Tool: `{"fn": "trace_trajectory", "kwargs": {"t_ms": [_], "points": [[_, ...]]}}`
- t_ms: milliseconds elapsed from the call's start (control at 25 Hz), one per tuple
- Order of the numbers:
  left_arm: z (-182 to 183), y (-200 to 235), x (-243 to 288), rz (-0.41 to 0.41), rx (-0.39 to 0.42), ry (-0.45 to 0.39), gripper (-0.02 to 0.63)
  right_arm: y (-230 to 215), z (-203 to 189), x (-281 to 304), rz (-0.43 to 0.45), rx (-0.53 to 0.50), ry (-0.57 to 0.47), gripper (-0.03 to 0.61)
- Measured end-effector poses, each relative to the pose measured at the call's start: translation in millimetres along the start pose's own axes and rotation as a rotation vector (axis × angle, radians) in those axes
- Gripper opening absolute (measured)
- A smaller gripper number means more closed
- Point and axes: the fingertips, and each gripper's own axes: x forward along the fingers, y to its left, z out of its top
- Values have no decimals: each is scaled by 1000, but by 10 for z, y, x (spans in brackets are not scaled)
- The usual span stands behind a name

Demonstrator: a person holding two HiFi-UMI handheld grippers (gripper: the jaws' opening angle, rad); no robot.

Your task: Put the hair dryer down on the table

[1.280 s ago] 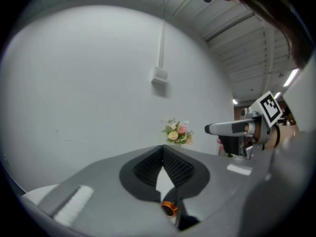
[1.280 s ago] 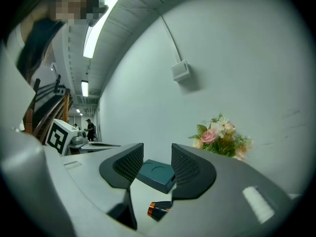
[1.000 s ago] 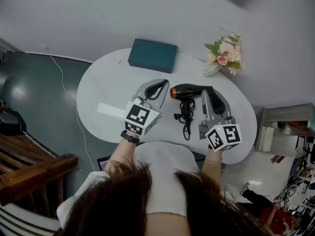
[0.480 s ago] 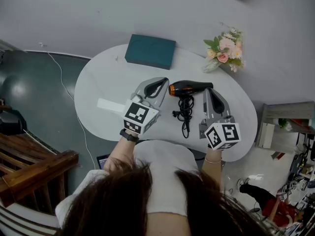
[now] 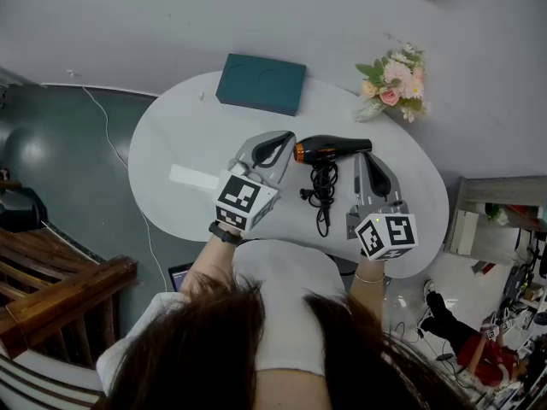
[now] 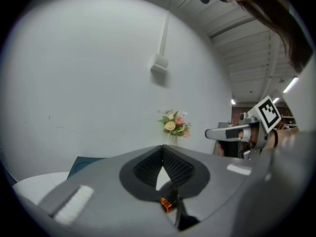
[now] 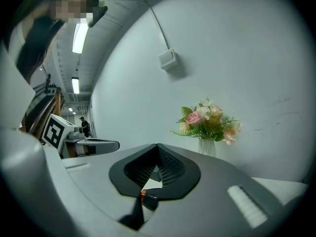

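Note:
The black hair dryer (image 5: 332, 149) with an orange ring at its nozzle lies on the white table (image 5: 179, 131), its coiled cord (image 5: 322, 191) trailing toward the person. My left gripper (image 5: 279, 140) hovers just left of the nozzle, shut and empty. My right gripper (image 5: 366, 157) hovers just right of the dryer's rear end, shut and empty. In the left gripper view the closed jaws (image 6: 162, 147) hide most of the dryer; only its orange ring (image 6: 166, 204) shows beneath them. The right gripper view likewise shows closed jaws (image 7: 157, 146) over the orange ring (image 7: 144, 195).
A teal box (image 5: 261, 83) lies at the table's far edge. A vase of flowers (image 5: 391, 83) stands at the far right. A white strip (image 5: 193, 178) lies near the left front edge. A cable (image 5: 107, 143) runs over the floor at left, and a wooden railing (image 5: 60, 293) stands below it.
The right gripper's jaws have closed and it has come back off the dryer's rear end. The dryer stays lying on the table. The left gripper has hardly moved.

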Motion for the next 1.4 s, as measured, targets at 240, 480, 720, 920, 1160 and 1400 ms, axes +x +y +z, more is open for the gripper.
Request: {"fn": "trace_trajectory", "kwargs": {"t_ms": [240,480,720,920,1160,1400], "points": [[-2,30,-4,-2,0,0,58,53,-9,44,12,-15,11,2],[-11,38,-26,-5,-2,1,58,93,-2,54,22,-26,18,2],[-12,37,-23,-12,-6,-2,58,94,-6,55,17,-21,20,2],[-26,28,-32,-16,-6,-1,58,107,-14,44,12,-25,23,3],[-32,36,-64,-12,-13,-4,58,145,-36,12,14,-35,27,2],[-51,60,-107,-5,-19,-6,58,156,-58,0,8,-25,32,2]]}}
